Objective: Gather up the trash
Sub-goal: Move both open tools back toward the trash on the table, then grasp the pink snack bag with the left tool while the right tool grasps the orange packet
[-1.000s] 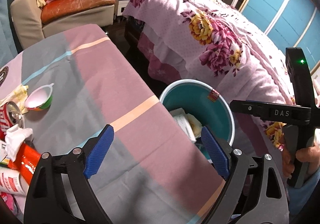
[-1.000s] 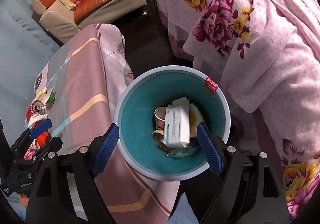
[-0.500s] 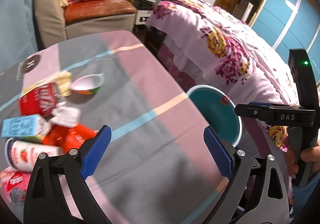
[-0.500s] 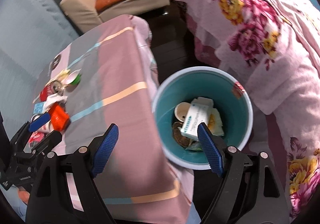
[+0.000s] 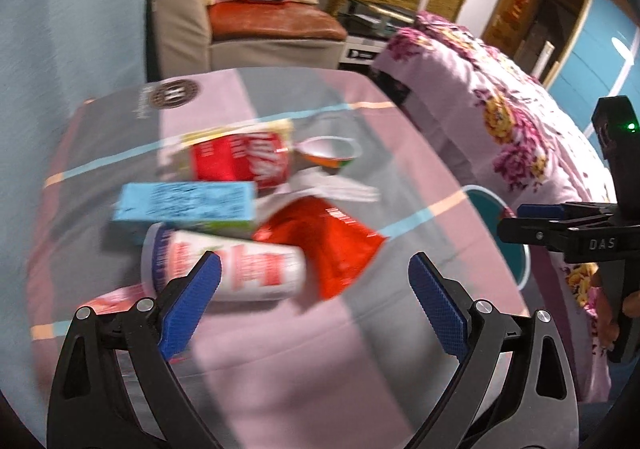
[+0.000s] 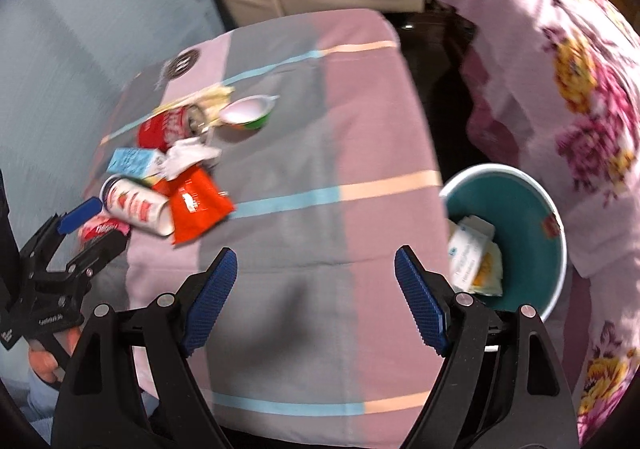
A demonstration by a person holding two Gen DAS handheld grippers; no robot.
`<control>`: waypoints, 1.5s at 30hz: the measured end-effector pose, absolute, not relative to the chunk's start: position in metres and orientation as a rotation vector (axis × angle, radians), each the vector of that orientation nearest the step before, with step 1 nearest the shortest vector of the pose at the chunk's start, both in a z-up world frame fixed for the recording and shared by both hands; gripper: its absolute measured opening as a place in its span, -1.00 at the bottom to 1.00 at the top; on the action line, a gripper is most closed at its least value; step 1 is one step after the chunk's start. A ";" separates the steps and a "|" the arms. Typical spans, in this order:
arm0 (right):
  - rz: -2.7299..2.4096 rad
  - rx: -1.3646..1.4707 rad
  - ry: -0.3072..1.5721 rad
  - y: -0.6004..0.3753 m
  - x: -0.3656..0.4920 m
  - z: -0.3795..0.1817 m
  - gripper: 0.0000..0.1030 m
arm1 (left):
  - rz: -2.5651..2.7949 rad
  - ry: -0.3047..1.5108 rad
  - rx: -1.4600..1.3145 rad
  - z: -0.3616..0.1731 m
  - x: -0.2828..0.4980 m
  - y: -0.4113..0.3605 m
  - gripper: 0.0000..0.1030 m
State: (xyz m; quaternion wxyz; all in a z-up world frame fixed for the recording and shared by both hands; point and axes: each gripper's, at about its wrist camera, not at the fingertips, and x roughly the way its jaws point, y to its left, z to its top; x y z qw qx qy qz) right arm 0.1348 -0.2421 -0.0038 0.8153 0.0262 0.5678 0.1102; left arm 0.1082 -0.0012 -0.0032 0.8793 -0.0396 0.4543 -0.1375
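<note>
Table [image 6: 320,129] | trash pile [image 5: 240,217] now nearer left tool [image 5: 316,309] | both tools [image 6: 316,301] released, empty

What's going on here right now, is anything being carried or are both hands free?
Both are free. The left hand-held gripper is open and empty, pointed at the litter pile on the table: a white strawberry-print cup, red wrapper, blue carton and red can. The right hand-held gripper is also open and empty, over the table beside the teal bin, which already holds some trash.
</note>
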 end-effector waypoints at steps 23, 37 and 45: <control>0.404 -0.111 1.316 -0.112 0.185 -0.048 0.50 | -0.050 1.061 -0.222 -0.061 0.099 0.164 0.84; 0.439 -0.090 1.367 -0.099 0.208 -0.080 0.12 | -0.123 1.063 -0.220 -0.081 0.098 0.151 0.39; 0.438 -0.033 1.364 -0.112 0.198 -0.078 -0.46 | -0.126 1.036 -0.209 -0.072 0.082 0.141 -0.30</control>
